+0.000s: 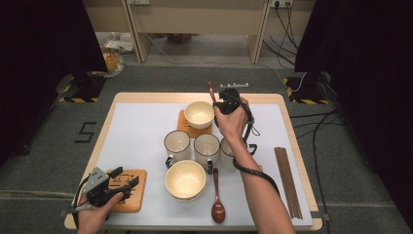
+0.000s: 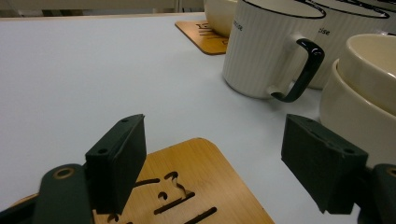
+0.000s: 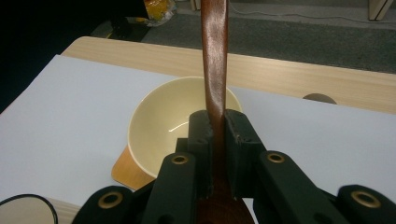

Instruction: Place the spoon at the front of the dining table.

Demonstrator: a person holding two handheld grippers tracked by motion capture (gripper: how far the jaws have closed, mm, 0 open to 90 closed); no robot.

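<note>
Spoon (image 3: 214, 56) handle sits clamped in the right claw (image 3: 215, 126), its long axis running up and away from the jaws, poised just beside the far bowl (image 3: 159, 121) on its coaster (image 3: 126, 172). Left claw (image 2: 210, 168) hangs released over the near coaster (image 2: 196, 186) on the worktop (image 2: 93, 79).

Grey carpeted floor (image 1: 44, 161) surrounds a pale wooden table (image 1: 146, 97); black curtains (image 1: 39, 44) flank a light wooden desk (image 1: 199, 19), cables (image 1: 287, 29) trailing.

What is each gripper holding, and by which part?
The right gripper clamps a wooden spoon by its handle; the left gripper, open above a wooden coaster, holds nothing.
</note>
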